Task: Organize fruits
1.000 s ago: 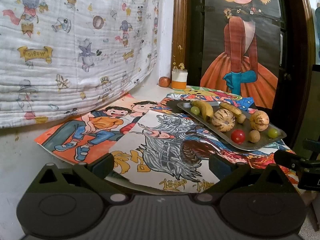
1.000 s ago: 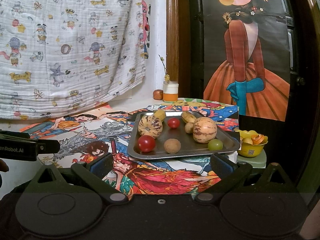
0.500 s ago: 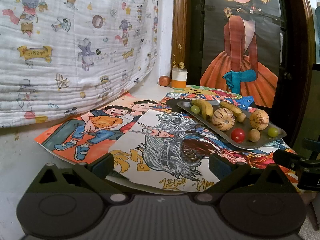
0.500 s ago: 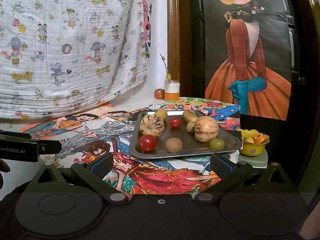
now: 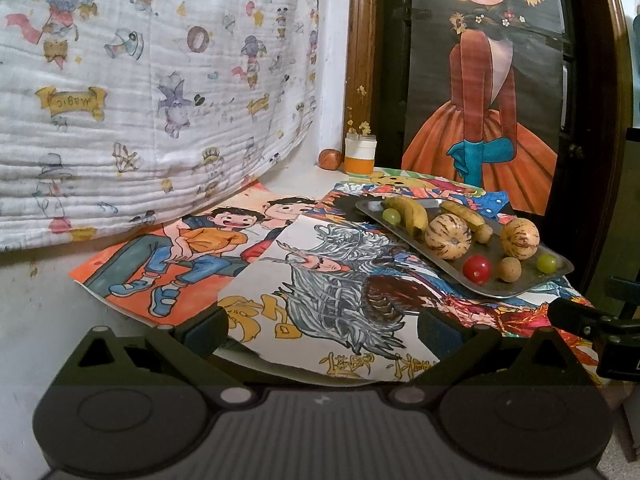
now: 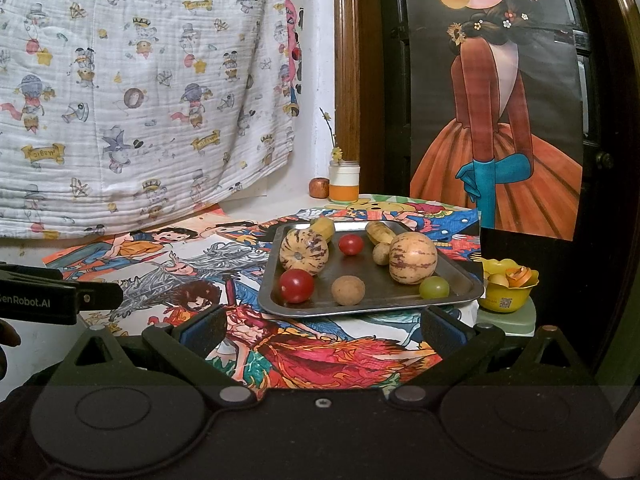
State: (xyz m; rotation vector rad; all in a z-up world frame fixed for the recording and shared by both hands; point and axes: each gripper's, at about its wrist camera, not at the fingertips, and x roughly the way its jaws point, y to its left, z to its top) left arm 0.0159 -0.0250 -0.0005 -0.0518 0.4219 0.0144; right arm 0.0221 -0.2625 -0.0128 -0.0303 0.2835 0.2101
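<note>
Movement: almost nothing since a second ago; my right view has crept a touch nearer the tray, my left view sits as it was.
Left gripper [image 5: 322, 326]: fingers spread wide, nothing between them, hovering over the grey-haired drawing [image 5: 336, 292].
Right gripper [image 6: 322, 326]: fingers wide apart too, empty, low in front of the tray.
Tray [image 6: 460, 284]: metal, lying on the coloured drawings; at 2 o'clock in my left view, dead ahead at 12 in my right.
Fruits on tray: two striped melons [image 6: 413, 258], two red tomatoes [image 6: 296, 285], a green grape [image 6: 434, 287] at the near right corner, a brown round fruit [image 6: 348, 290] between tomato and grape, bananas [image 5: 408, 212] at the far end.
Off the tray: yellow bowl [image 6: 506, 298] at 3 o'clock of it, holding small items I can't identify.
Far back: an apple [image 6: 319, 187] touching a white-and-orange jar [image 6: 344, 182].
</note>
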